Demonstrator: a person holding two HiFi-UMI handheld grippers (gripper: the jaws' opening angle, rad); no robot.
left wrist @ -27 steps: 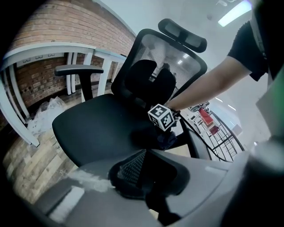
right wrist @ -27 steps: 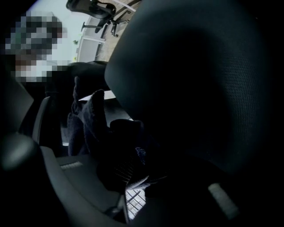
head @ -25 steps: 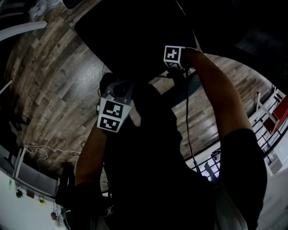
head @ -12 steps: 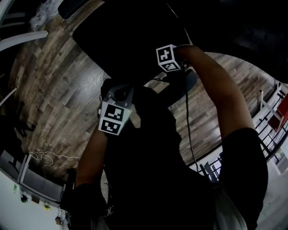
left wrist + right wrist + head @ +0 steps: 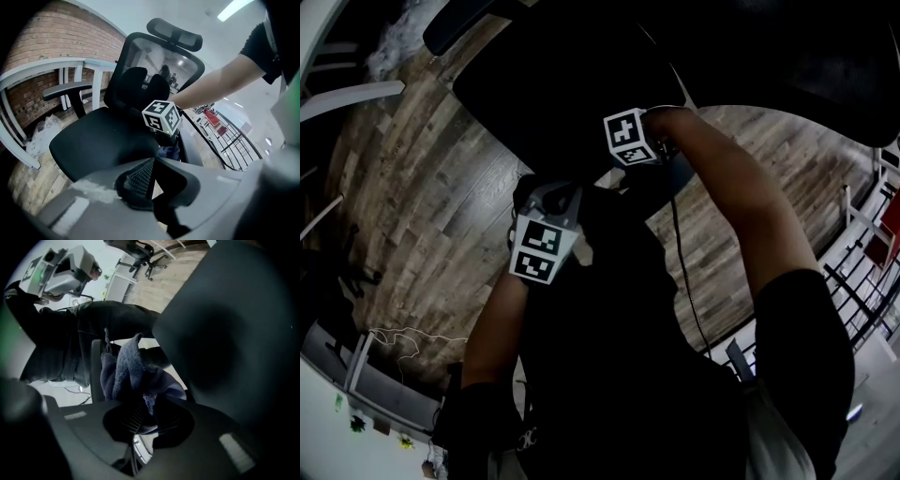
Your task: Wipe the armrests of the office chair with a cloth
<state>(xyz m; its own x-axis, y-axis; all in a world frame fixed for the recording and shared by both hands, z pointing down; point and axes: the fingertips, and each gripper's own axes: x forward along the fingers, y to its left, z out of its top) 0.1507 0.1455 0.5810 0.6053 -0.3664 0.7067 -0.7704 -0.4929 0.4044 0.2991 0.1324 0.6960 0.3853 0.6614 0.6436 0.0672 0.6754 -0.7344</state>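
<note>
The cloth (image 5: 125, 365) is clamped in the right gripper (image 5: 140, 416) and bunched lengthwise, straight out from its jaws. The left gripper (image 5: 151, 161) is closed on nothing.

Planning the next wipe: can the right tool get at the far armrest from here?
Probably yes: the right tool grips the cloth, and only the seat lies between it and the far armrest.

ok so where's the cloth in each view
Head view: not discernible, too dark.
Left gripper view: cloth at centre, just below the marker cube.
Right gripper view: centre, bunched in the right gripper.
Shared landmark: that marker cube, upper centre in head view too.
</note>
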